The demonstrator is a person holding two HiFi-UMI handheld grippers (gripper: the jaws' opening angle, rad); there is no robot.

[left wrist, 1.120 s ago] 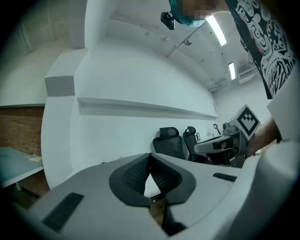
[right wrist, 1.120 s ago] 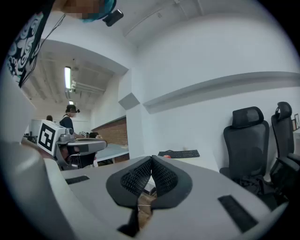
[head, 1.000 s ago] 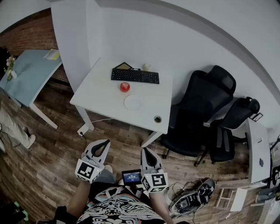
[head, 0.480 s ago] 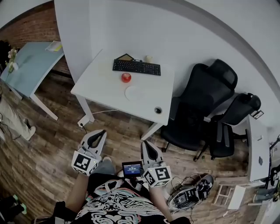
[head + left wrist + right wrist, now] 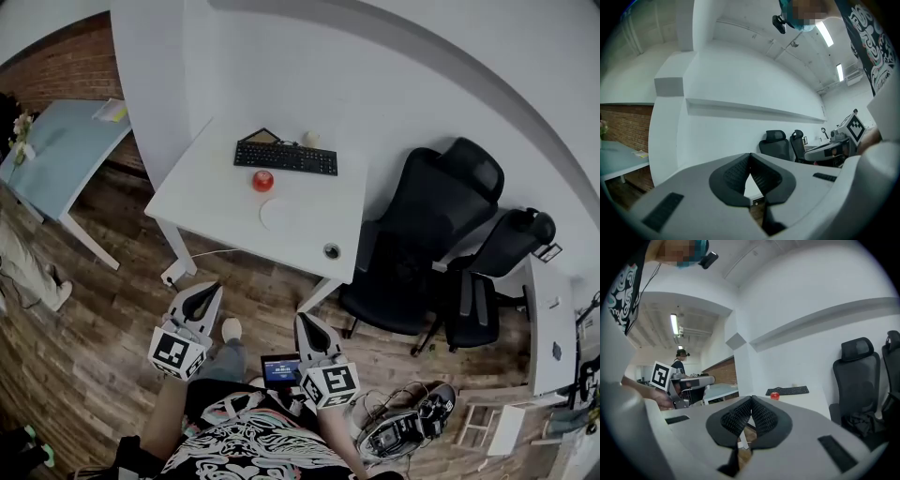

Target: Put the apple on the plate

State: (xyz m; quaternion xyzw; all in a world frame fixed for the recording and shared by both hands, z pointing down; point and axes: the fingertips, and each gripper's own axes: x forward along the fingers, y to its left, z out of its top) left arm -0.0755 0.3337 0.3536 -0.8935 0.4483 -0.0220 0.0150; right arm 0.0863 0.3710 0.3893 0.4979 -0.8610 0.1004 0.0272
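A red apple (image 5: 263, 181) sits on the white desk (image 5: 206, 187), just in front of a black keyboard (image 5: 286, 157). A white plate (image 5: 281, 214) lies on the desk a little nearer than the apple. Both grippers are held low and well short of the desk, over the wooden floor. My left gripper (image 5: 202, 295) is shut with nothing in it, and so is my right gripper (image 5: 307, 325). In the right gripper view the apple (image 5: 775, 395) shows small and far off beside the keyboard (image 5: 787, 390). The left gripper (image 5: 750, 161) faces a white wall; apple and plate are not seen there.
Two black office chairs (image 5: 427, 234) stand right of the desk. A round cable hole (image 5: 332, 250) marks the desk's near right corner. A pale blue table (image 5: 56, 155) stands at far left, a person's leg (image 5: 23, 267) beside it. Cables and gear (image 5: 408, 427) lie on the floor at lower right.
The view has shifted slightly toward the desk. Both grippers stay shut and low, drawn a little closer together in front of my body.
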